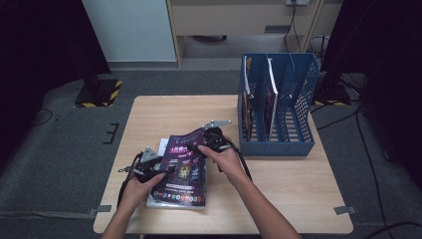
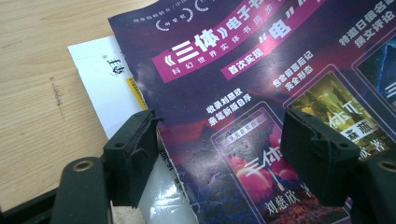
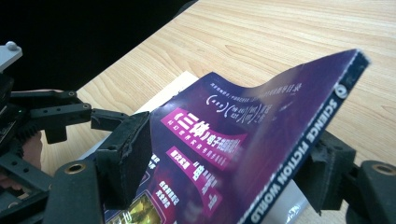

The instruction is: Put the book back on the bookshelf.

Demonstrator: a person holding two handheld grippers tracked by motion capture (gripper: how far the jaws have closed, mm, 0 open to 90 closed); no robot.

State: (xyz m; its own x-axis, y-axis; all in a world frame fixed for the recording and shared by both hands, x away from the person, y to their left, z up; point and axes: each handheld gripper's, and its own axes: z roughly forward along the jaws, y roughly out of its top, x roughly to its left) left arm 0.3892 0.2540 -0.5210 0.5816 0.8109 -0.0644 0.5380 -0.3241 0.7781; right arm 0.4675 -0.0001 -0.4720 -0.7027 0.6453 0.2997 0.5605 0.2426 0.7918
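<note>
The right gripper (image 1: 199, 145) pinches the magazine (image 1: 184, 167) at its raised far spine corner, its long axis running back to the person, while the left gripper (image 1: 166, 169) straddles the near-left edge, jaws unclosed.

The magazine (image 2: 261, 93) has a glossy paper cover that catches the light, faintly creased, over a second white glossy-covered magazine (image 2: 105, 79) beneath it. The table (image 1: 164, 112) is pale wood-grain laminate, smooth and matt, with a few scuffs near its left edge. The file rack (image 1: 298, 89) at the far right is blue plastic with perforated walls. The left gripper (image 2: 224, 154) has matt black jaws faced with rough rubbery pads, and the right gripper (image 3: 224, 168) looks the same
</note>
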